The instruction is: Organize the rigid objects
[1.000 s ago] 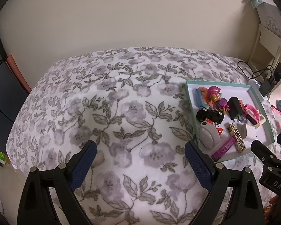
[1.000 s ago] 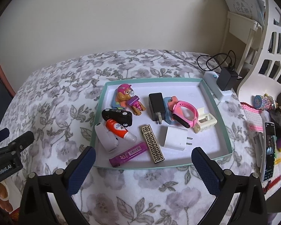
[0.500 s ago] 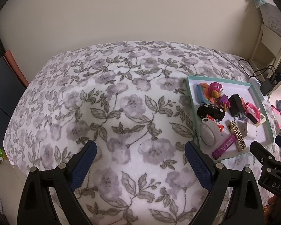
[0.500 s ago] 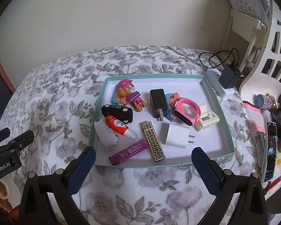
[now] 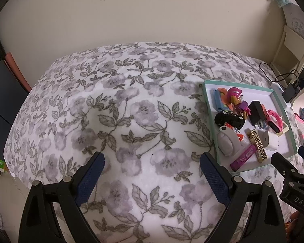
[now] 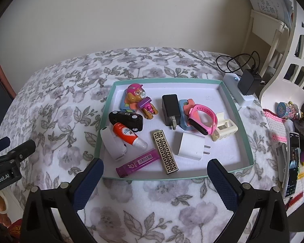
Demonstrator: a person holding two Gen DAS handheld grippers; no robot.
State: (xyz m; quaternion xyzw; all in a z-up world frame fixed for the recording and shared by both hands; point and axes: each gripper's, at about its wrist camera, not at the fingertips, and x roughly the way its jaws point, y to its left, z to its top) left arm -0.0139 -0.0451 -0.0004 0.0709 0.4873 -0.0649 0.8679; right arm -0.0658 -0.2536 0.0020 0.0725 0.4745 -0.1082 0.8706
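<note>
A teal-rimmed white tray (image 6: pixel 244 133) lies on the flowered bedspread (image 6: pixel 66 117). It holds a pink pup toy (image 6: pixel 136 95), a black toy car (image 6: pixel 126 119), an orange glue tube (image 6: pixel 127 134), a black charger (image 6: pixel 170 109), a pink watch (image 6: pixel 202 119), a white charger (image 6: pixel 190 146), a gold-patterned bar (image 6: pixel 165 151) and a purple stick (image 6: pixel 137 163). My right gripper (image 6: pixel 155 182) is open and empty just in front of the tray. My left gripper (image 5: pixel 152 174) is open and empty over bare bedspread, left of the tray (image 5: pixel 208 121).
A power strip with a black adapter (image 6: pixel 248 82) lies behind the tray's right corner. A phone (image 6: pixel 291 162) and small trinkets (image 6: pixel 287 109) sit on the pink mat at the right. A white shelf (image 6: pixel 293 46) stands at the far right.
Both grippers have drawn back and up a little, so the tray and bed look slightly smaller and farther. Nothing in the tray has moved.
</note>
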